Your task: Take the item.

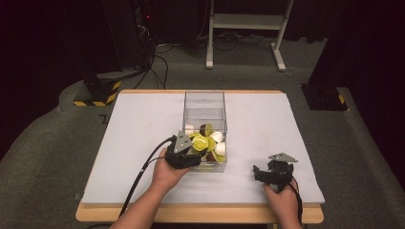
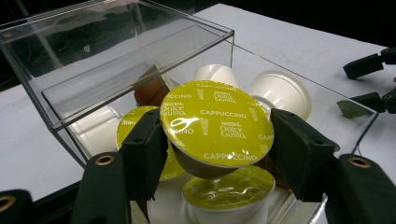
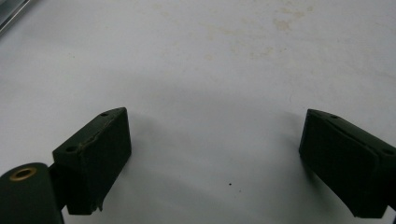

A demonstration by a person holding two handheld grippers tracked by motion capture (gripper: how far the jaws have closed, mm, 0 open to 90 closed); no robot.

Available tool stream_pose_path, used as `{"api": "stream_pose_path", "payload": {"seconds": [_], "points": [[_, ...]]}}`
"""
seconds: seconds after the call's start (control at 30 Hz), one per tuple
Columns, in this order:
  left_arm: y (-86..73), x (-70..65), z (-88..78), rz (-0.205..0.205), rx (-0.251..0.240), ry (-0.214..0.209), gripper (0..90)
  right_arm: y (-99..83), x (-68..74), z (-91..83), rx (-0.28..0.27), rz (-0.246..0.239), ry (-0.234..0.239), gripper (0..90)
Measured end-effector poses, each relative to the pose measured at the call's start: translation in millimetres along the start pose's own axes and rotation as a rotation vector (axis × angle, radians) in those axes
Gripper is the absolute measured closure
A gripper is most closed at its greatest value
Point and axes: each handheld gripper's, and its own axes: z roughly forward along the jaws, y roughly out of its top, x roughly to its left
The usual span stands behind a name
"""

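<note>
A clear plastic box (image 1: pixel 204 102) stands open in the middle of the white table, with several coffee capsules lying at its near end. My left gripper (image 1: pixel 200 148) reaches into that end, shut on a yellow-green capsule (image 2: pixel 217 121) printed "Cappuccino". Its two pads press the capsule's sides in the left gripper view. Below it lie another green-lidded capsule (image 2: pixel 229 189), white capsules (image 2: pixel 280 93) and a brown one (image 2: pixel 149 88). My right gripper (image 1: pixel 258 172) rests near the table's front right, open, and its jaws (image 3: pixel 215 149) frame bare table.
The box's clear lid (image 2: pixel 116 56) stands just behind the capsules. The white mat (image 1: pixel 143 143) has free room left and right of the box. Beyond the table are a white stand's legs (image 1: pixel 243 28) and black equipment with cables (image 1: pixel 143 47).
</note>
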Motion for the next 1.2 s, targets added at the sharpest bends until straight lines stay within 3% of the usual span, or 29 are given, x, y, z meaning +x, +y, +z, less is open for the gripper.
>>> {"api": "stream_pose_path", "payload": {"seconds": [0.37, 1.2], "points": [[2.6, 3.7, -5.1, -0.034, -0.022, -0.008, 40.7, 0.0, 0.0, 0.0, 0.000, 0.000, 0.000, 9.0], [22.4, 14.3, -24.1, -0.067, -0.094, -0.002, 40.7, 0.0, 0.1, 0.0, 0.000, 0.000, 0.000, 9.0]]}}
